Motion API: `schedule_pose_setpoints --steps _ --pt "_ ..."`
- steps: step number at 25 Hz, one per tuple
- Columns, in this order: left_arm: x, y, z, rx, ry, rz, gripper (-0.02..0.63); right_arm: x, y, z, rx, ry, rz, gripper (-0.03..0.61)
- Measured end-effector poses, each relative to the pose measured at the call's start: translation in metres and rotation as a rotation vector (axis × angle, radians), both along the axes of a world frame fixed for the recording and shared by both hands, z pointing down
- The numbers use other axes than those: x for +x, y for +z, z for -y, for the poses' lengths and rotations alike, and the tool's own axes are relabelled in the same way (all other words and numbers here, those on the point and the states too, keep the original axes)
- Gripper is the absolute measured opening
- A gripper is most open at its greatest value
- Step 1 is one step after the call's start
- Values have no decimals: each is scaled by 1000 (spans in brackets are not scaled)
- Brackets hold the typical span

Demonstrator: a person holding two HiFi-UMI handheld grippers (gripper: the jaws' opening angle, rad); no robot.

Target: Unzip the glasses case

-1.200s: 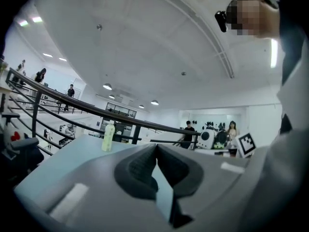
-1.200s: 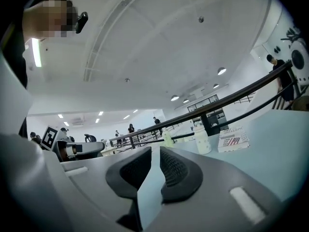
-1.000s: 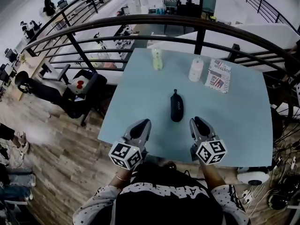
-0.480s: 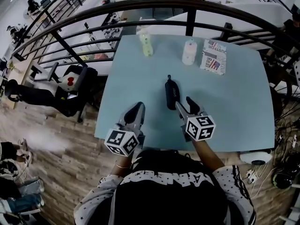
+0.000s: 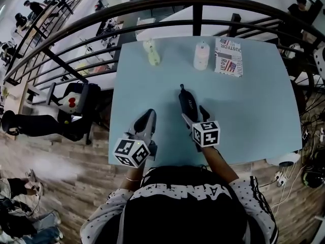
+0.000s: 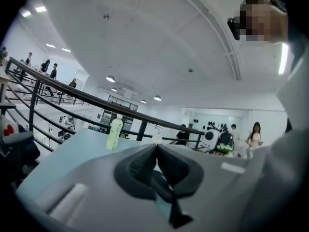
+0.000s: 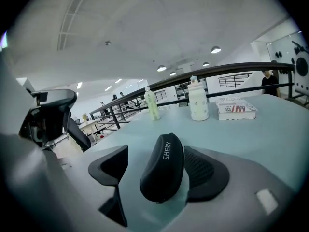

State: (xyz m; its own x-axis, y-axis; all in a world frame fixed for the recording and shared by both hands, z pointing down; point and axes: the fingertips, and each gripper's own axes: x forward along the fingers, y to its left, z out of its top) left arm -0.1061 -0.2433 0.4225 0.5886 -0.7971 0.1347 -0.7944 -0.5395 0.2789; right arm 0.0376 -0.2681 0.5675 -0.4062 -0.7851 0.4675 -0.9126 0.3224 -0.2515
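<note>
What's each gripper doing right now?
Left gripper: shut, empty.
Right gripper: open, jaws just been opening, glasses case between them, not gripped.

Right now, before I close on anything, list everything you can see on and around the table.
Black oval glasses case: one, black, mid-table, between the right claw's jaws.
Pale green plastic bottle: one, pale green, upright, far edge, left.
White plastic bottle: one, white, upright, far edge, beside the book.
Printed book: one, white with red and blue print, far right.
Light blue square table: one, light blue, under all of these.
Curved black metal railing: one, black, beyond the table.
Black office chair: one, black, on the floor to the left.
Left claw: one, grey, near edge, jaws together, empty.
Right claw: one, grey, jaws just opening, astride the case, not gripping.
</note>
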Motion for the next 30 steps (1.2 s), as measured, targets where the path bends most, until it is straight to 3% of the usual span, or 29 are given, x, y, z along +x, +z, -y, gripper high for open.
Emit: schedule_pose_setpoints --steps 4,13,19,30 --pt "-16 3 9 -26 5 3 0 -7 25 13 -69 24 -75 393" --pt "-54 11 18 -57 -46 1 0 -6 55 36 -145 87 -190 413" --pt "-61 13 17 -62 -60 -9 0 -21 67 40 -183 44 -193 428" --pt "-64 15 3 -79 -91 -34 0 -10 61 31 -156 59 -108 359"
